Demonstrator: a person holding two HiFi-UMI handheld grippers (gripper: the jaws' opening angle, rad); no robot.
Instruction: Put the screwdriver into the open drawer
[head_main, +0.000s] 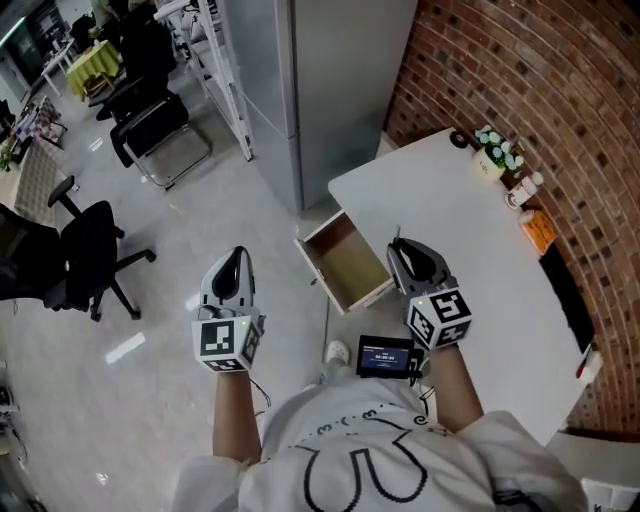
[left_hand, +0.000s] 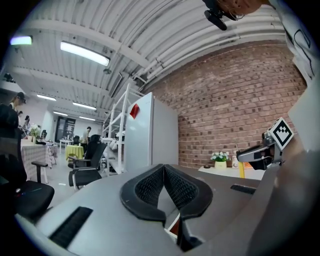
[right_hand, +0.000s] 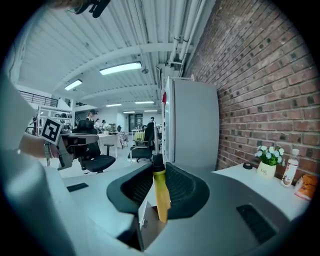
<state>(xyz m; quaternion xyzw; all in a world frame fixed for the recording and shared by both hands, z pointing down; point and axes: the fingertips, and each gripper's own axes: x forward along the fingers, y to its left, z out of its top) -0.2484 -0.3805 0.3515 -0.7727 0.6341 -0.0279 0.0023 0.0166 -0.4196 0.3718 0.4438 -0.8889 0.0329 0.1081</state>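
Right gripper view showed my right gripper (right_hand: 159, 169) clamped on the yellow-handled screwdriver (right_hand: 160, 194), its shaft sticking out past the jaws. My left gripper (left_hand: 164, 170) was closed on nothing. From the head view, I saw the screwdriver held just beside the open drawer (head_main: 345, 262), over the white desk (head_main: 480, 250).

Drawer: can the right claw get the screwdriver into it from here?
Probably yes. The right claw, shut on the screwdriver, sits just beside the open drawer, whose empty inside faces up with nothing over it.

No legible text; flower pot (right_hand: 266, 169) label, phone (head_main: 387, 357) screen too small.
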